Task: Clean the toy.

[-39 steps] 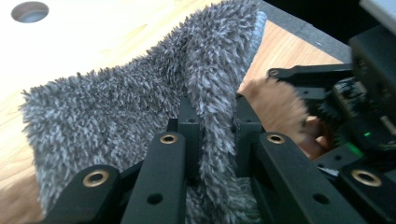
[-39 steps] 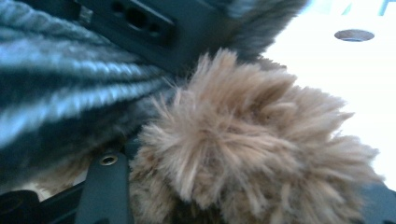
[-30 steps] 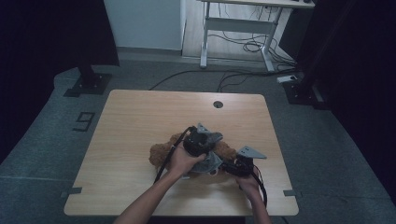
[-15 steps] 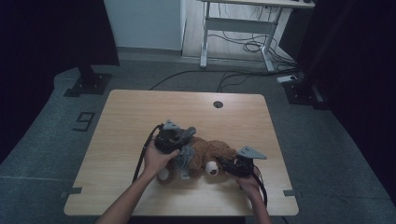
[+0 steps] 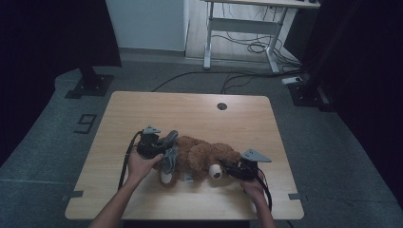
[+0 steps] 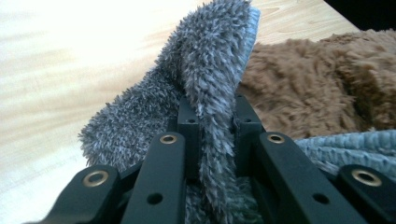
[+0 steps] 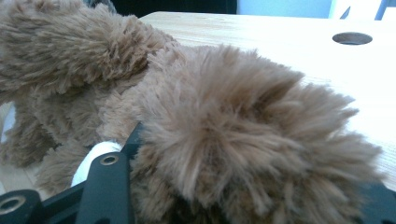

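Grey fleece garment (image 6: 205, 84), clamped in the left gripper (image 5: 167, 142), has been dragged leftward off the brown teddy bear (image 5: 204, 156) lying mid-bench (image 5: 199, 107), right gripper (image 5: 227, 168) grasping its head: undressing under way.

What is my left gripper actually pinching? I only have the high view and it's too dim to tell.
Observer: In the left gripper view, the left gripper is shut on a fold of grey fuzzy cloth, not on brown fur.
Operator: Which way does the fold run?
Observer: It stands up from between the jaws, and the brown teddy bear lies right behind it.
Operator: And the right gripper?
Observer: In the right gripper view, the right gripper has the bear's brown fur bulging between its jaws, with a white patch beside one jaw.
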{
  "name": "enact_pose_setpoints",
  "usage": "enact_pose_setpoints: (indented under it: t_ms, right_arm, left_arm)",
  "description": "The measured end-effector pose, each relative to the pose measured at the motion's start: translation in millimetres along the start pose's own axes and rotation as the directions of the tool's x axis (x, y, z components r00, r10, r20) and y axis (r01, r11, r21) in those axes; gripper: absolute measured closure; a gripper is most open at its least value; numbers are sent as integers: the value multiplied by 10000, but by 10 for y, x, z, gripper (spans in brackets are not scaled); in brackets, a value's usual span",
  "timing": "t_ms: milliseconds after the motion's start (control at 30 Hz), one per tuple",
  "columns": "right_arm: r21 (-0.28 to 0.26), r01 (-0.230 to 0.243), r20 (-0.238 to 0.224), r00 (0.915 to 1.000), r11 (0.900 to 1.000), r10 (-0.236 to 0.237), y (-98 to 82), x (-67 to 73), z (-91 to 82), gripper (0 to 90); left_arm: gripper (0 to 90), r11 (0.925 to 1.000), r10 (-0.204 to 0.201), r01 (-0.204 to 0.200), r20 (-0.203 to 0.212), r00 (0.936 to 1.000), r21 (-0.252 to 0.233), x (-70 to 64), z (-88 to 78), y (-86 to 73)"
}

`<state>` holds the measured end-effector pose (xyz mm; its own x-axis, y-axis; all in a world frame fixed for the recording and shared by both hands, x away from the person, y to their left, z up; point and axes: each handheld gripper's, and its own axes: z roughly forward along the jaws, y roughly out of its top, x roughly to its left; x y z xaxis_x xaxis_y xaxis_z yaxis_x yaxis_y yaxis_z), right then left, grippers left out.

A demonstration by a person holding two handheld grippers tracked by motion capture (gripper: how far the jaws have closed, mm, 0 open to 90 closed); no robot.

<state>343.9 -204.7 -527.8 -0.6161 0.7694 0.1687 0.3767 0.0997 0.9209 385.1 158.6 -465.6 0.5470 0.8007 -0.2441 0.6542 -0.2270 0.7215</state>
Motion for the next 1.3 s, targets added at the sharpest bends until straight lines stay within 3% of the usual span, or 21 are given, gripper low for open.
enact_pose_setpoints:
  t_ms: [167,333,500,633,700,800,900,1000,1067,1133,1167,1300]
  right_arm:
    - [-1,28,-17,10000,10000,-28,-1,8,-7,421]
    - [181,-172,-78,9998,9997,173,25,13,-16,359]
    - [546,-357,166,9993,9979,349,90,10,-28,214]
    - [1042,-980,146,9952,9897,970,118,-31,-8,140]
    - [1276,-1319,10,9911,9830,1328,112,-54,1,138]
    - [1709,-1585,-407,9850,9724,1677,101,-53,14,273]
    - [1834,-1354,-484,9880,9737,1465,110,-18,24,398]
    - [1631,-900,-471,9940,9825,988,125,32,45,489]
    - [1347,-454,-439,9977,9898,517,130,76,55,526]
    - [1007,-83,-232,9997,9949,107,143,124,67,544]
    - [860,43,-157,9999,9963,-30,153,145,80,547]
    - [88,187,-210,9996,9998,-185,233,169,136,566]
  left_arm:
    - [780,9998,135,-130,-400,9991,145,43,-20,-19]
    - [780,9988,-330,328,42,9994,371,109,-15,-85]
    - [782,9984,-340,329,232,9992,453,100,4,-138]
    - [782,9969,-634,603,613,9961,507,136,11,-173]
    - [783,9938,-963,901,1000,9903,650,165,31,-184]
    - [787,9887,-1313,1183,1507,9798,920,150,110,-177]
    - [794,9898,-1244,1129,1400,9823,871,54,186,-138]
    - [797,9901,-1235,1125,1404,9824,838,-9,217,-92]
    - [798,9883,-1416,1300,1632,9764,802,-3,217,-72]
    - [798,9847,-1702,1582,2101,9628,730,29,206,-48]
    - [799,9843,-1736,1617,2234,9591,704,51,205,-29]
    - [798,9770,-2130,2086,2644,9406,450,139,216,71]
